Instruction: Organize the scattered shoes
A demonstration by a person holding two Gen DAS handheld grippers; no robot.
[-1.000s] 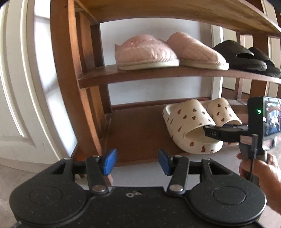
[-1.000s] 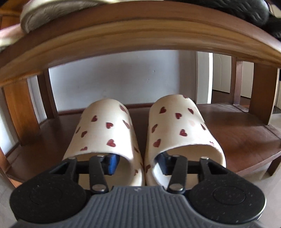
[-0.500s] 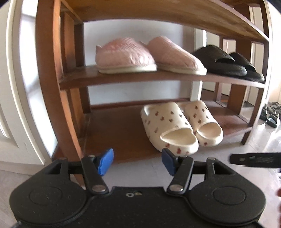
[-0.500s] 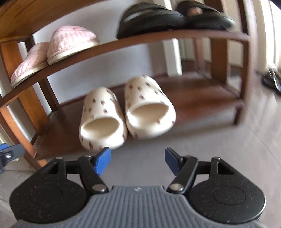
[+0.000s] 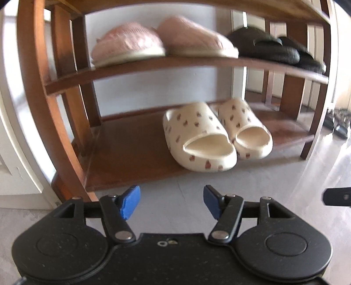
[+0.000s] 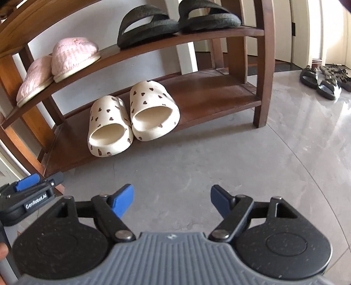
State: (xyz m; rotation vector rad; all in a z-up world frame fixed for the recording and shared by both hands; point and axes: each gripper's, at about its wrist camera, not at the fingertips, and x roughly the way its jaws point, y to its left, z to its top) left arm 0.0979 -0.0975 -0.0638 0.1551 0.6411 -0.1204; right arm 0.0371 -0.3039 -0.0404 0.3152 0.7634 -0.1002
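Note:
A pair of cream slides with red hearts [image 5: 210,136] [image 6: 133,116] stands side by side on the bottom shelf of a wooden shoe rack [image 5: 131,144] [image 6: 208,98]. Pink slippers [image 5: 158,41] [image 6: 65,57] and black slides [image 5: 269,47] [image 6: 175,17] sit on the middle shelf. My left gripper [image 5: 171,202] is open and empty over the floor in front of the rack. My right gripper [image 6: 172,200] is open and empty, further back over the floor. Dark sandals [image 6: 324,80] lie loose on the floor at far right.
Grey glossy floor [image 6: 219,164] spreads in front of the rack. A white door frame [image 5: 13,153] stands left of the rack. The left gripper's side [image 6: 30,197] shows at the right wrist view's left edge.
My right gripper has let go of the heart slides and pulled back from the bottom shelf. Both grippers have moved away from the rack.

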